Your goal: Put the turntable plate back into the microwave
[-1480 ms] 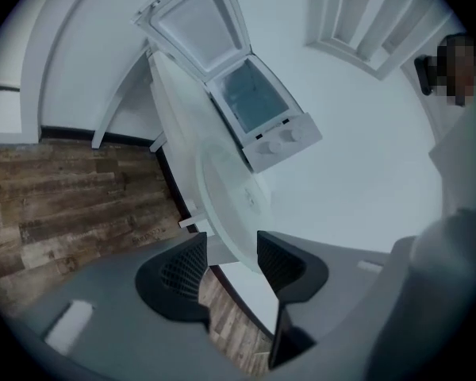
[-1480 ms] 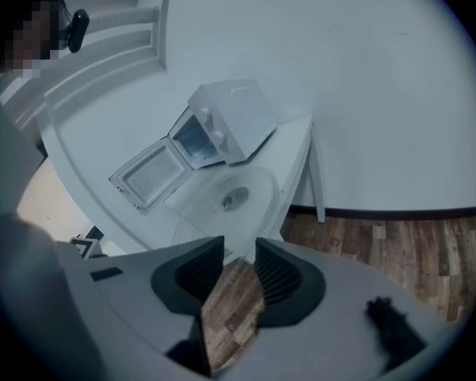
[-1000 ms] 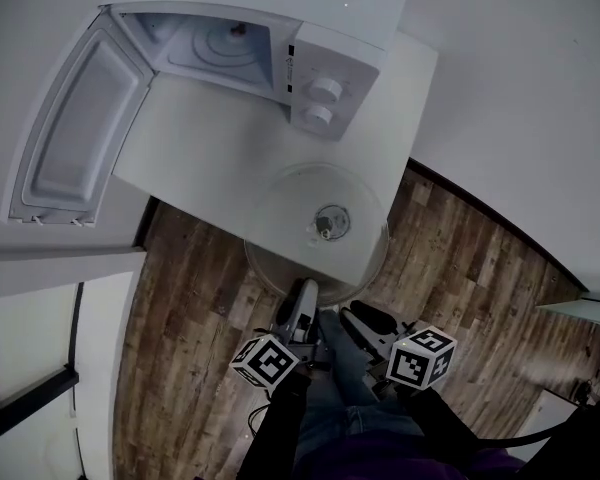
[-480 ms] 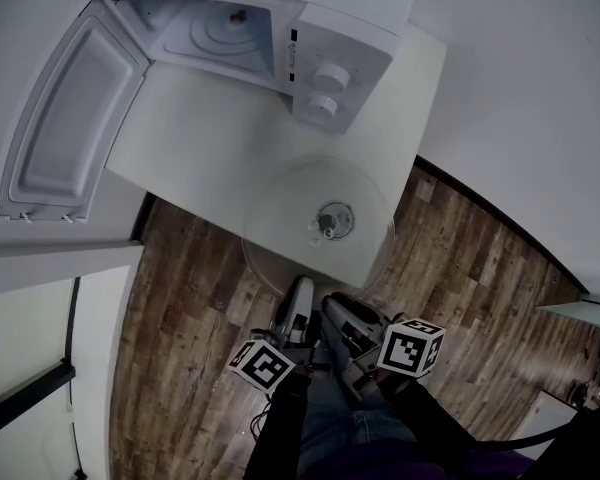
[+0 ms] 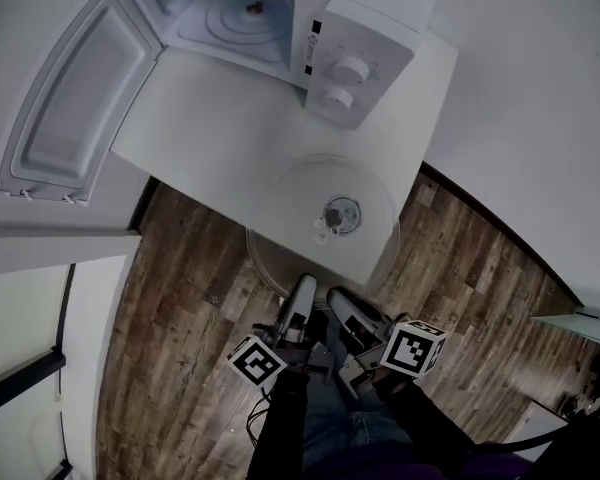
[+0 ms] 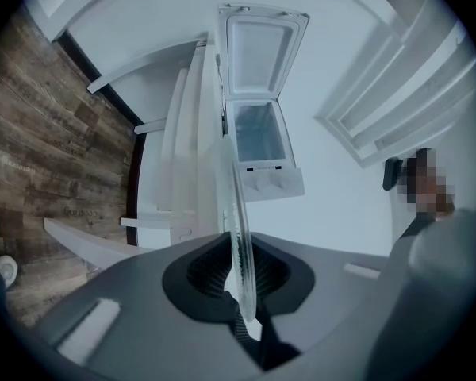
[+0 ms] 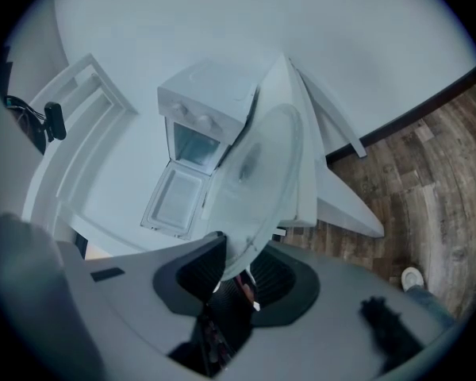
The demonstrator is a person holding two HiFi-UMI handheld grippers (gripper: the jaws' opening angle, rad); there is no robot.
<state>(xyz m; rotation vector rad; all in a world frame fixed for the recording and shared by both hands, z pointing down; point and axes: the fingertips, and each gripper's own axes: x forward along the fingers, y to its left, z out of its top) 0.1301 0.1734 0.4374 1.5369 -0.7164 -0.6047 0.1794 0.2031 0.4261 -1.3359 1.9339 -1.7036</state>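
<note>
The glass turntable plate (image 5: 325, 203) lay flat over the near corner of the white table (image 5: 210, 138), and its near part reached out past the table edge above the wooden floor (image 5: 190, 298). A small round hub (image 5: 341, 213) showed through the glass near the middle of the plate. The microwave (image 5: 365, 43) stood at the far side of the table, well apart from the plate, with its door (image 5: 65, 98) swung wide to the left and its two knobs (image 5: 351, 69) facing the plate. Inside the cavity only the ribbed floor and a small coupler (image 5: 253, 8) could be seen. The left gripper (image 5: 304, 286) was at the near rim of the plate; its jaws had just been closing, and in the left gripper view the rim stood edge-on between the narrow jaws, with the pads pressed on it. The right gripper (image 5: 338, 300) was just beside it at the same rim. Its jaws had also been closing a little, and the right gripper view showed the plate's edge between them, but they stood wider and a gap remained beside the glass.
</note>
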